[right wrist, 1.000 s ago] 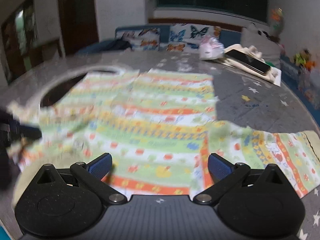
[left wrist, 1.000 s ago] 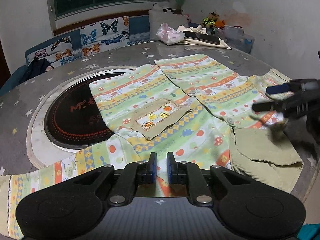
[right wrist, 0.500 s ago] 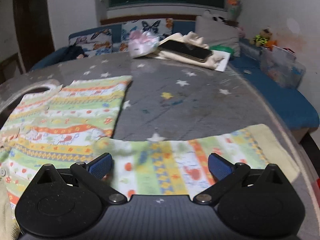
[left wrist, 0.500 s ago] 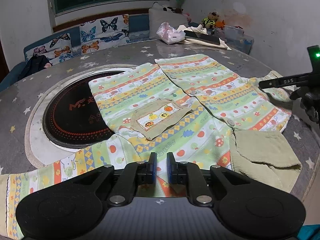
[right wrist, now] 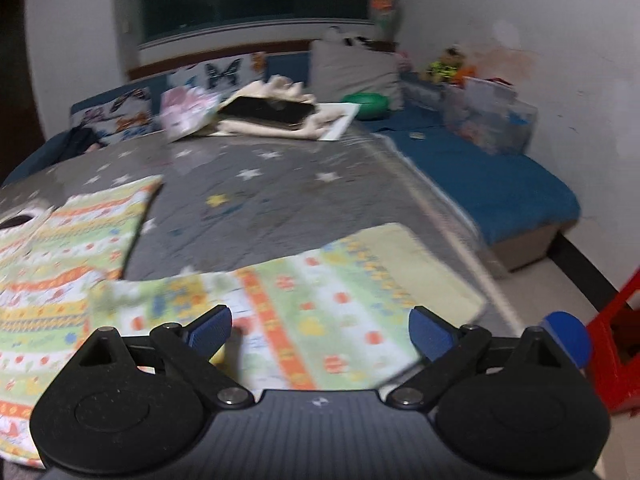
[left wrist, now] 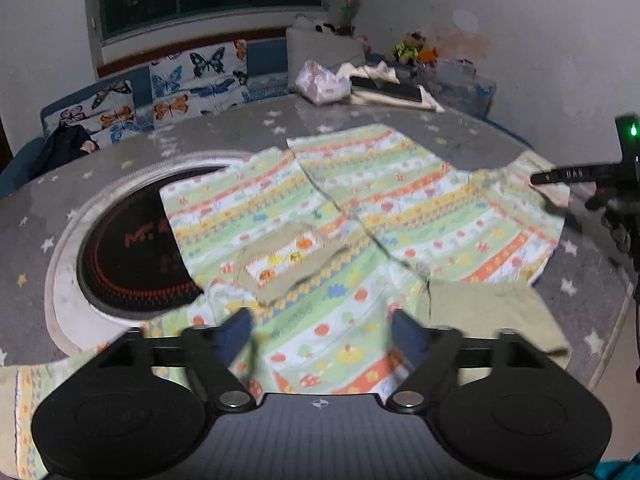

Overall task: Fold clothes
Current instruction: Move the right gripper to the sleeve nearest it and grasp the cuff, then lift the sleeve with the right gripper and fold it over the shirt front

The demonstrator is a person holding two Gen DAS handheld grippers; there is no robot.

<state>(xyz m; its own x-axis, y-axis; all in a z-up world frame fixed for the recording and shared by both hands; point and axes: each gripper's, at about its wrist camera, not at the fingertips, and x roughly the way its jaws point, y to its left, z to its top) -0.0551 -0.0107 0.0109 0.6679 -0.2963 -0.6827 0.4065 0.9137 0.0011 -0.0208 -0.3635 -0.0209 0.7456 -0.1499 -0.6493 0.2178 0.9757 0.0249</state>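
On the counter: a round grey star-print counter (left wrist: 248,136) carries the whole job; a dark circular inset plate (left wrist: 128,248) sits under the shirt's left part.
Shirt: a striped, printed child's shirt (left wrist: 360,216) lies spread flat, front up, button placket running diagonally, one edge overlapping the inset plate.
Handling, judged: thin soft fabric, light, no stiffness; it will drape and wrinkle if lifted at one point and may slide on the smooth counter. Not fragile.
Right sleeve: sleeve (right wrist: 320,300) stretches out toward the counter's rim, pale cuff (right wrist: 436,264) at its end, close to the edge.
Collar: plain green collar flap (left wrist: 492,320) lies near the left gripper's view, lower right.
Pocket: chest pocket (left wrist: 288,260) with a fruit patch, mid-front.
Hold points, judged: pinch a single layer at the cuff or the sleeve seam, then at the hem corners; avoid the buttons.
Left gripper: left gripper (left wrist: 320,330) fingers are opening, set wide over the hem, pads not pressing cloth.
Right gripper: right gripper (right wrist: 320,330) fingers are closing slightly from wide, sleeve beneath and between them, not yet pinched.
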